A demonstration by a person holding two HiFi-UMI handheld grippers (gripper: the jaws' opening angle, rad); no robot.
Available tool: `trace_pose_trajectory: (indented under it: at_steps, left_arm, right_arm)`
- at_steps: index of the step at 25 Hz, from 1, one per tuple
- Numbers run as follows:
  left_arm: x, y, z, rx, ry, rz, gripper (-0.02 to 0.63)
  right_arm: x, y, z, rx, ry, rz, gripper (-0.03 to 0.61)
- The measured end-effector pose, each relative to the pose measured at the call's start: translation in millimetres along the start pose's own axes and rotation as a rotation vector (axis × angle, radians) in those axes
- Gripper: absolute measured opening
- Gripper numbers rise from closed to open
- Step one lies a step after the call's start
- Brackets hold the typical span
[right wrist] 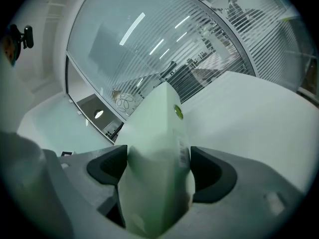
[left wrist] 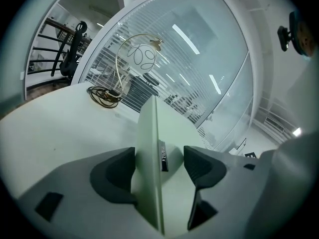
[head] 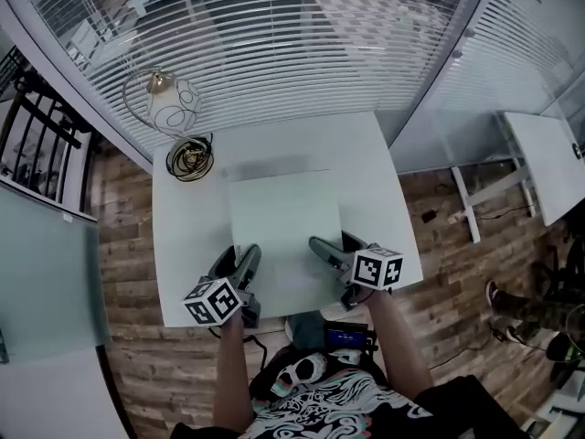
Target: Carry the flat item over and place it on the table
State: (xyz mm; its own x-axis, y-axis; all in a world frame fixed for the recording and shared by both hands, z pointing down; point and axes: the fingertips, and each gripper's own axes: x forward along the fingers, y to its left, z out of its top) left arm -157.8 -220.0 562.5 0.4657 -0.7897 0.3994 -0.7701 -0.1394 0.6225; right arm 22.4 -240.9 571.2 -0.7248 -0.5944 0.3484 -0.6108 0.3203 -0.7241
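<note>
The board (head: pixel 283 227) is pale green, the table (head: pixel 187 245) white, the floor (head: pixel 123 245) brown wood-grain — far left, the lamp (head: pixel 174 103) has a white globe with looping black lines.

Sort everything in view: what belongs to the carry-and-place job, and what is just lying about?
Part of the job: flat item, gripped by the left claw and right claw; white table beneath it.

Just lying about: wire-loop lamp and coiled cable at that table's far left corner; second white table at right.
</note>
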Motion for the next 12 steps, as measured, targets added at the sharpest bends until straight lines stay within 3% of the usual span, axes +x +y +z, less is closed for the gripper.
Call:
trace_pose_trajectory:
  at_steps: [12]
  left_arm:
    - [30.4,27.4,-9.2,-0.061,0.044,0.030,0.301]
  right_arm:
    - [28.1,-29.8,-1.8,0.039,0.068,-0.029,0.382]
